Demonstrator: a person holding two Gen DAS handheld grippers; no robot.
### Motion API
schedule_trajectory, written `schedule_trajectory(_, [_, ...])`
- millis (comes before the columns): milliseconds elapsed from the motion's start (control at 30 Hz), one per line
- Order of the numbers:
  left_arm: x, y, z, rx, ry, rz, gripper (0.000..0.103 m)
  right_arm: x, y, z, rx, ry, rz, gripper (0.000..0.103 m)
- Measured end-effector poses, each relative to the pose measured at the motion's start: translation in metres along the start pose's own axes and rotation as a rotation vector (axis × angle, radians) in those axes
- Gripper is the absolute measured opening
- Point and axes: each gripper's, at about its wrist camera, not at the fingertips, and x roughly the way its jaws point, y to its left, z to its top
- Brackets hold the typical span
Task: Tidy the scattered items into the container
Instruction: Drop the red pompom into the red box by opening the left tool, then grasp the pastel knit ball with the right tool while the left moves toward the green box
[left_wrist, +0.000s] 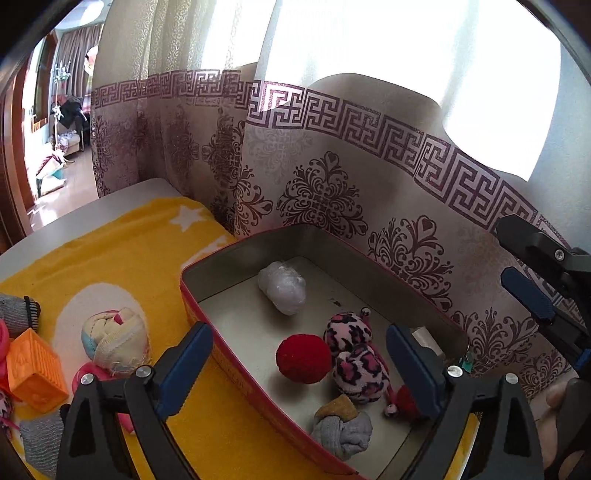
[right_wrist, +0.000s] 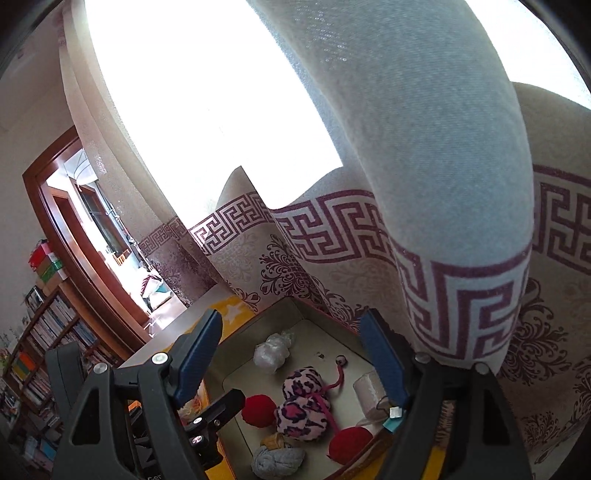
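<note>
A red-walled tin container (left_wrist: 221, 365) with a grey inside sits on a yellow cloth (left_wrist: 122, 254). It holds a white plastic wad (left_wrist: 282, 288), a red ball (left_wrist: 303, 359), a pink leopard plush (left_wrist: 356, 356) and a grey sock bundle (left_wrist: 341, 430). My left gripper (left_wrist: 299, 365) hovers open and empty over the container. My right gripper (right_wrist: 291, 354) is open and empty above the same container (right_wrist: 280, 308); it also shows at the right edge of the left wrist view (left_wrist: 532, 291). A rolled cream sock (left_wrist: 116, 341) and an orange cube (left_wrist: 33, 371) lie on the cloth, left of the container.
A patterned curtain (left_wrist: 332, 155) hangs right behind the container and drapes close to my right gripper (right_wrist: 461, 221). A grey knit item (left_wrist: 18, 308) and pink items (left_wrist: 90, 371) lie at the cloth's left. A second red ball (right_wrist: 349, 443) and a small clear jar (right_wrist: 367, 393) are in the container.
</note>
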Motion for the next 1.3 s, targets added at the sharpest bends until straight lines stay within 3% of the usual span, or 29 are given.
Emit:
schedule_trajectory(333, [-0.033,0.043,-0.010,-0.071,-0.034,0.048,0.096,0.002,0.028,-0.017,-0.082,0.033,0.034,0.081])
schedule_trajectory(600, [-0.077,0.096,-0.022,-0.138,-0.075,0.118,0.096,0.006,0.073,-0.046,-0.221,0.089,0.173,0.081])
schedule_trajectory(767, [-0.117,0.138,-0.034,-0.209,-0.125,0.184,0.096,0.011,0.097,-0.067,-0.258,0.186,0.302,0.081])
schedule_trajectory(1000, [-0.154,0.188,-0.061,-0.267,-0.133,0.286,0.096,0.038,0.126,-0.080,-0.174,0.344,0.457,0.081])
schedule_trajectory(1300, [-0.173,0.233,-0.092,-0.378,-0.141,0.317,0.096,0.100,0.171,-0.100,-0.161,0.520,0.478,0.081])
